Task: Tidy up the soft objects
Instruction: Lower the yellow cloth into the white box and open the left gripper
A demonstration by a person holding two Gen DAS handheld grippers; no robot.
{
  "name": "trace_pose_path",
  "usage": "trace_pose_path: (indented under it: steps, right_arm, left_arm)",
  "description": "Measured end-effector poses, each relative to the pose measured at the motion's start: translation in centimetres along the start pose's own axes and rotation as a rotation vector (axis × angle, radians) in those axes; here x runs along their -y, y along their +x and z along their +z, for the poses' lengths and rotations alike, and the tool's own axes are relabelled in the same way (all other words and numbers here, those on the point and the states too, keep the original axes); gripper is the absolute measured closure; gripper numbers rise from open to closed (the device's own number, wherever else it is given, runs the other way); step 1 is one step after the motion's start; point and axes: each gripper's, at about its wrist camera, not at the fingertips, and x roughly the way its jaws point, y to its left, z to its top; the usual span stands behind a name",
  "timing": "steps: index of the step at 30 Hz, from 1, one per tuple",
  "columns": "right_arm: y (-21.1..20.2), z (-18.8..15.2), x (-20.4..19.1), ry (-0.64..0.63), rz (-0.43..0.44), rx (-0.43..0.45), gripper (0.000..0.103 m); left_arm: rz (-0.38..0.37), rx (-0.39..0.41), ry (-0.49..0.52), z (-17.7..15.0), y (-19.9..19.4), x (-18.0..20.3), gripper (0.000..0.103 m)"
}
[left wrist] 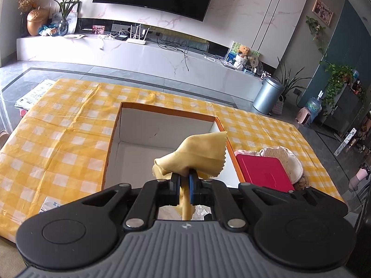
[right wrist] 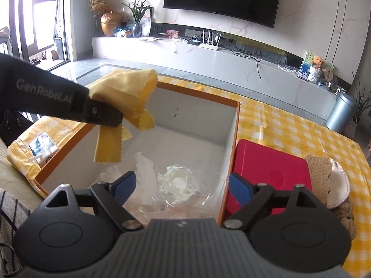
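My left gripper [left wrist: 184,176] is shut on a yellow cloth [left wrist: 197,154] with zigzag edges and holds it over the open orange-rimmed white box [left wrist: 162,125]. In the right wrist view the left gripper [right wrist: 117,118] reaches in from the left above the box's [right wrist: 231,139] left side, with the yellow cloth [right wrist: 125,97] draped over and under it. My right gripper [right wrist: 182,187] is open and empty over the box's near edge. Crumpled white plastic and a white soft piece [right wrist: 177,183] lie on the box floor.
The box stands on a yellow checked tablecloth [left wrist: 58,127]. A red flat lid [right wrist: 271,173] lies right of the box, with a beige and white soft pad [right wrist: 324,180] beside it. A small packet [right wrist: 43,144] lies left of the box.
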Motion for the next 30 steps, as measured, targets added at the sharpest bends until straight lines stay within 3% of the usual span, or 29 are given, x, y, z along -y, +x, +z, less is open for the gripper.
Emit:
trace_pose_path:
  steps: [11, 21, 27, 30]
  right_arm:
    - [-1.1, 0.3, 3.9, 0.175, 0.068, 0.037, 0.009]
    - [-2.2, -0.6, 9.2, 0.356, 0.046, 0.097, 0.008]
    - [-1.6, -1.3, 10.0, 0.382, 0.062, 0.087, 0.008]
    - [-1.3, -1.6, 10.2, 0.386, 0.067, 0.076, 0.008]
  left_arm:
    - [0.002, -0.016, 0.006, -0.1, 0.6, 0.1, 0.095]
    - [0.038, -0.088, 0.034, -0.5, 4.1, 1.0, 0.095]
    - [0.122, -0.126, 0.066, -0.9, 6.8, 1.8, 0.095]
    - [0.098, -0.162, 0.050, -1.0, 8.0, 1.7, 0.095]
